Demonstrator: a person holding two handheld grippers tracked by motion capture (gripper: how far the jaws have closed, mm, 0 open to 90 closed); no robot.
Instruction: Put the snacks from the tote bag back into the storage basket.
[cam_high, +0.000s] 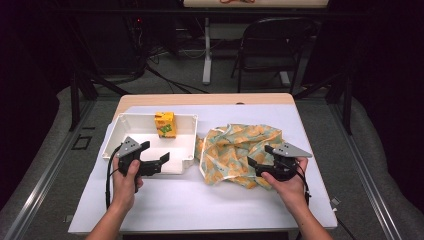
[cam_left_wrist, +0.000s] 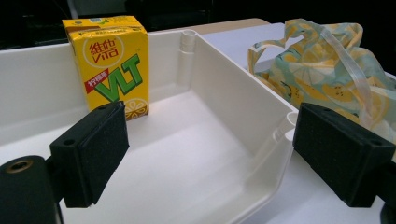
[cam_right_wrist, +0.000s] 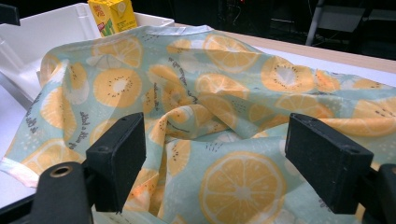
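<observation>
Left gripper (cam_high: 152, 159) held low over the near edge of the white bin (cam_high: 186, 145), jaws spread wide, nothing between them; in the left gripper view the two black pads (cam_left_wrist: 91, 158) stand far apart with bare bin floor in the gap, one jaw over the bin floor and the other out past the bin's near corner rim (cam_left_wrist: 280, 135). Right gripper (cam_high: 260, 162) sits at the near right side of the fruit-print cloth bag (cam_high: 235, 150), jaws also spread, not pinching; in the right gripper view the cloth (cam_right_wrist: 210, 140) bulges up in the gap between the pads and runs past both, pads look just clear of the fabric, though contact low down is hidden. Beyond the left jaws, toward the far wall of the bin, a yellow drink carton (cam_left_wrist: 109, 65) stands upright on the bin floor, apart from both pads, printed face toward the camera. Beyond that gripper's outer jaw, outside the bin wall, lies the same crumpled bag with its pale handle straps (cam_left_wrist: 345, 60) on top. From the high view bin and bag lie side by side on the white tabletop (cam_high: 200, 200), bag touching or just beside the bin's wall, carton at the bin's far side. Past the tabletop, a folding chair (cam_high: 270, 45) on the floor
</observation>
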